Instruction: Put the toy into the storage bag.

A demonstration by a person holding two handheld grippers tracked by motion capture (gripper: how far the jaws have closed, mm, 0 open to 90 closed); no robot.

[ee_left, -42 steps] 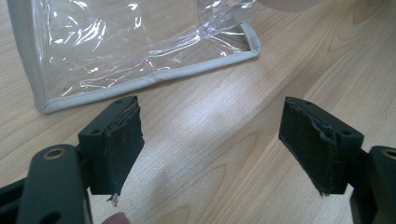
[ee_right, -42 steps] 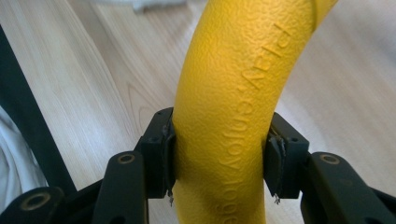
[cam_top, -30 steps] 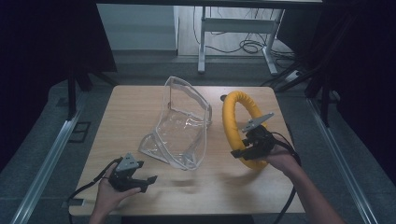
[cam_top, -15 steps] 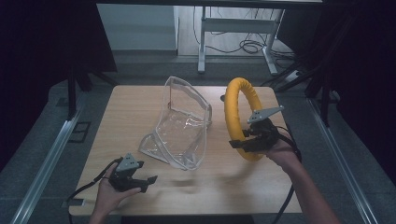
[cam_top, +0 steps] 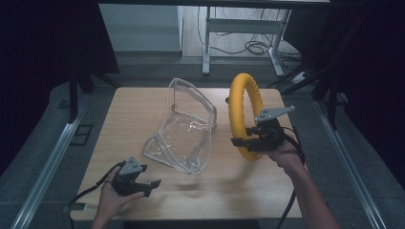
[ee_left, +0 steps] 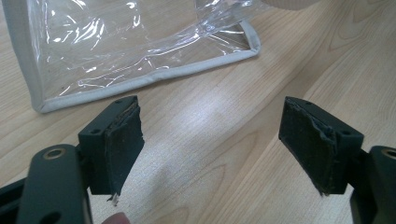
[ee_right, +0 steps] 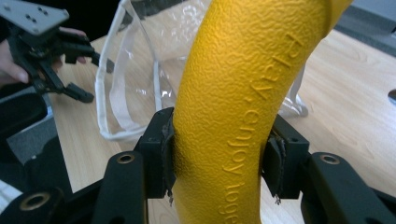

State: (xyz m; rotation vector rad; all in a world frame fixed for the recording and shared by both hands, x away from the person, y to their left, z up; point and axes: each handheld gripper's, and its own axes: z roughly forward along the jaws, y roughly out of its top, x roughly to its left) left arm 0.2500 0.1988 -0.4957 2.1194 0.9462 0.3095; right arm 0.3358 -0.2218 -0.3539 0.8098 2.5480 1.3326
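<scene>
Each claw is a black two-jaw unit. The left claw (cam_top: 152, 183) and the right claw (cam_top: 237, 141) each carry a grey three-cornered plate on top, drilled with small holes. A black cable trails from each unit. Jaw faces carry dark, frayed pads (ee_left: 122, 140). Brass-coloured pivot bushings sit beneath the pads. Both forearms are bare, without sleeves.

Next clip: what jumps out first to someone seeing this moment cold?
The bright yellow textured ring stands out, held upright above the right part of the light wooden table, clamped in the right gripper. Beside it, mid-table, a clear plastic bag with pale edging stands open. The left gripper sits at the near left edge, jaws wide apart and empty.
</scene>
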